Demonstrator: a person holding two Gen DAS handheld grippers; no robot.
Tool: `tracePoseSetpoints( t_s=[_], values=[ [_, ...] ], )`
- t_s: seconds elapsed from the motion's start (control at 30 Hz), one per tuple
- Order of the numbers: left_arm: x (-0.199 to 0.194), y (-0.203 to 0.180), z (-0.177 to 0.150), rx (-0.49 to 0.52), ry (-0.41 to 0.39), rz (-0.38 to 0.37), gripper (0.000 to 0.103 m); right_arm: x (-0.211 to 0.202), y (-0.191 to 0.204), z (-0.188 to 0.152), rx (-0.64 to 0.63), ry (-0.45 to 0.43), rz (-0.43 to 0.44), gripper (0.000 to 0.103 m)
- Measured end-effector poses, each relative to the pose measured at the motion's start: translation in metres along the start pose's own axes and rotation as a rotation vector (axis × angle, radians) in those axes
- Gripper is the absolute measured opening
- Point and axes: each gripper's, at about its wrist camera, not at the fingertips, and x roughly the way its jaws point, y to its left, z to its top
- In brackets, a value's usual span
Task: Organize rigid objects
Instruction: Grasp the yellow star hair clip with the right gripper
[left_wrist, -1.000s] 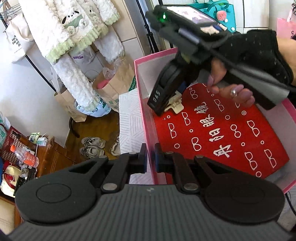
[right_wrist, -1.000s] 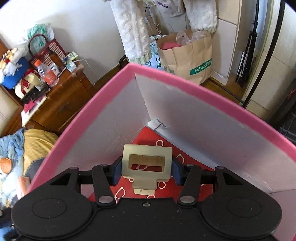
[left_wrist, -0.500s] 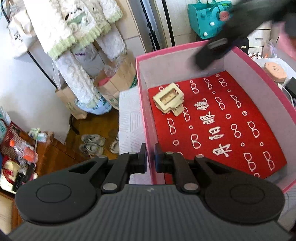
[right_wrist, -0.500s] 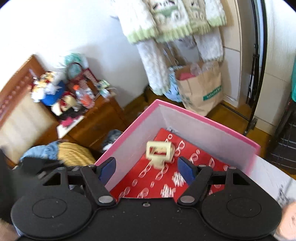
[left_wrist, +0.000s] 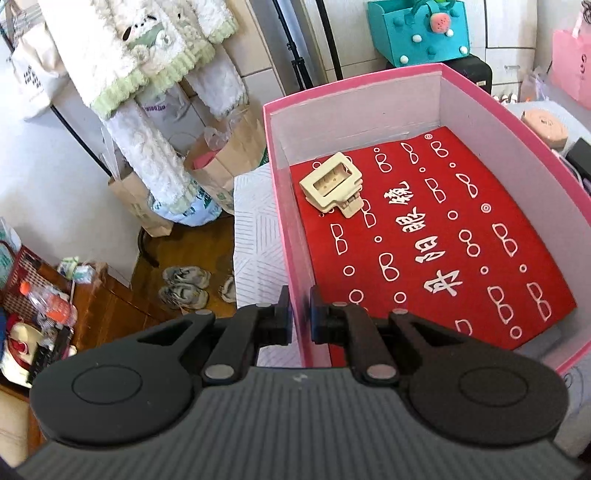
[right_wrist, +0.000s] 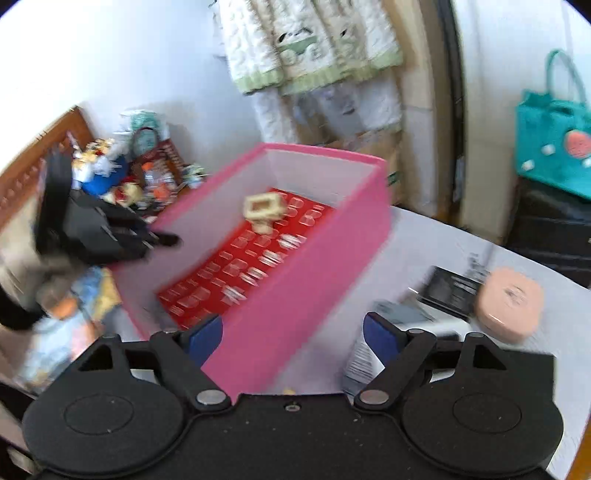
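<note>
Your left hand-held gripper (left_wrist: 299, 317) is pinching the near wall of the pink cardboard box (left_wrist: 286, 206), steadying it. The cream plastic hair claw (left_wrist: 332, 184) lies in the box's far left corner on the red patterned liner (left_wrist: 443, 236). Your right hand-held gripper (right_wrist: 293, 336) has just been opening and is empty, jaws spread. Next, reach for the peach rounded case (right_wrist: 509, 303) on the white counter (right_wrist: 436, 243).
</note>
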Motion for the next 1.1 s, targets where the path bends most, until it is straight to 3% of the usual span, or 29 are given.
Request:
tracePoseSetpoints(
  t_s=[0.13, 0.3, 0.47, 0.63, 0.7, 1.1],
  values=[
    [-0.002, -0.001, 0.0, 0.008, -0.005, 0.012, 0.009, 0.016, -0.001, -0.041, -0.084, 0.02, -0.054, 0.087],
    [-0.003, -0.004, -0.001, 0.02, -0.01, 0.031, 0.009, 0.038, 0.001, -0.068, -0.106, 0.108, 0.017, 0.077],
    [-0.003, -0.009, 0.0, 0.038, -0.007, 0.057, 0.01, 0.051, 0.006, -0.07, -0.172, 0.127, 0.007, 0.065],
    [-0.003, -0.006, 0.002, 0.012, 0.004, 0.054, 0.01, 0.062, 0.025, -0.074, -0.281, 0.105, -0.039, 0.063],
    [-0.003, -0.007, 0.002, 0.01, 0.006, 0.058, 0.01, 0.064, 0.027, -0.072, -0.277, 0.097, -0.035, 0.051],
    [-0.002, -0.006, 0.001, 0.013, 0.007, 0.059, 0.01, 0.046, 0.021, -0.072, -0.213, 0.063, -0.098, 0.051]
  ],
)
